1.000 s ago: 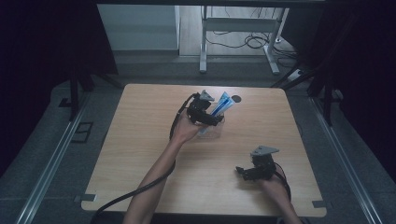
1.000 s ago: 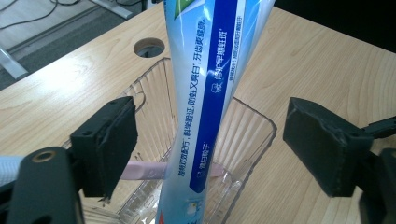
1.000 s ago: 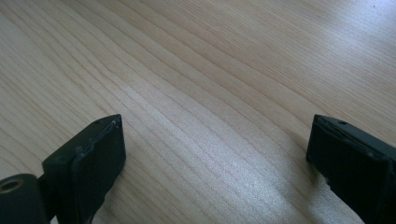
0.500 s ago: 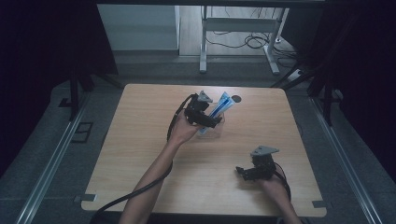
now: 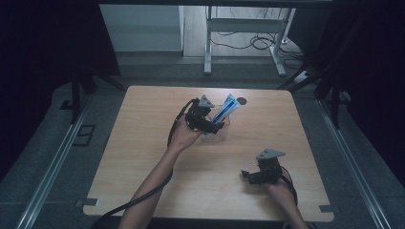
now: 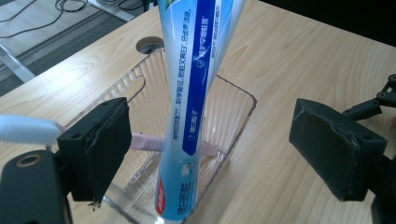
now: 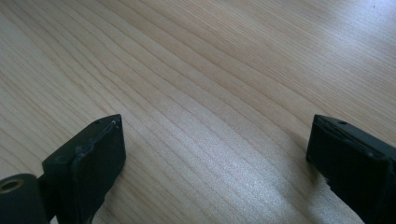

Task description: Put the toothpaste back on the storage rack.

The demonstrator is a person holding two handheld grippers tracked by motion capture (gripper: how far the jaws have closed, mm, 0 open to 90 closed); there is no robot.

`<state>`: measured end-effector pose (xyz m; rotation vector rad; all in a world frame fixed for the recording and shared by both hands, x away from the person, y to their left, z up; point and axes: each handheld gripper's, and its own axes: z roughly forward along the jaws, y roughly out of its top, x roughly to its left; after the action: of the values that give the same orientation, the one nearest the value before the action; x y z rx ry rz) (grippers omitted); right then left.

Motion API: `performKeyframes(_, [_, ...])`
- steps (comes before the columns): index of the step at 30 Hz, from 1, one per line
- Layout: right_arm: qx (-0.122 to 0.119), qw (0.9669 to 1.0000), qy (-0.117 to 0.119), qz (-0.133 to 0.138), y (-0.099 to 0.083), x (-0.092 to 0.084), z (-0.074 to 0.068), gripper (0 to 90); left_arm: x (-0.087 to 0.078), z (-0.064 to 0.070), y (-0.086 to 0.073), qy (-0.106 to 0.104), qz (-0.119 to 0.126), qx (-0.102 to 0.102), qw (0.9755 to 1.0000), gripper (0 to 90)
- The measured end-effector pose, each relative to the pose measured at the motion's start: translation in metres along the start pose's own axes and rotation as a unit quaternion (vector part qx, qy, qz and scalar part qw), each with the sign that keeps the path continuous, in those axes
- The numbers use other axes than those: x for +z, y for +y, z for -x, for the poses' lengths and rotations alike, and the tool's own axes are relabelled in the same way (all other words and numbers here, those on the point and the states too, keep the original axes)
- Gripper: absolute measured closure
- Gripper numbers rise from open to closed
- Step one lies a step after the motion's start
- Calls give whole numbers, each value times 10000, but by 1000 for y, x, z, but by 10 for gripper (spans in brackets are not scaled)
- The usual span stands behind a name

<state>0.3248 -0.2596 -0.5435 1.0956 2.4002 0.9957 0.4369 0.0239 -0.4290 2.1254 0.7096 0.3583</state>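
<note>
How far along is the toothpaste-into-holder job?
Mostly done: the toothpaste tube stands tilted inside the clear holder, and a pink toothbrush lies in it too. In hand: nothing; the left gripper is open around the tube. The right gripper is open over bare table. Left: back the left gripper away.

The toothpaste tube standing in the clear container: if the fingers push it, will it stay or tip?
The toothpaste tube leans tall and slanted in the clear ribbed container, so it will probably tip or slide along the rim. Its body looks bent, so likely soft. The container seems light and may shift too.
</note>
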Motion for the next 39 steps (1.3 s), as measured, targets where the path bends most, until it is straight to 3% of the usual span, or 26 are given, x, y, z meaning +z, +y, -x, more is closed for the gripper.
performKeyframes(9, [7, 10000, -2, 2, 0, 0, 0, 44, -13, 3, -9, -1, 57, -76, 10000, 129])
performKeyframes(21, [21, 10000, 0, -4, 0, 0, 0, 44, -34, 8, -21, 32, 195, 33, 9998, 127])
performKeyframes(39, [19, 10000, -2, -3, 0, 0, 0, 44, -61, 8, -60, 177, 165, -57, 9997, 128])
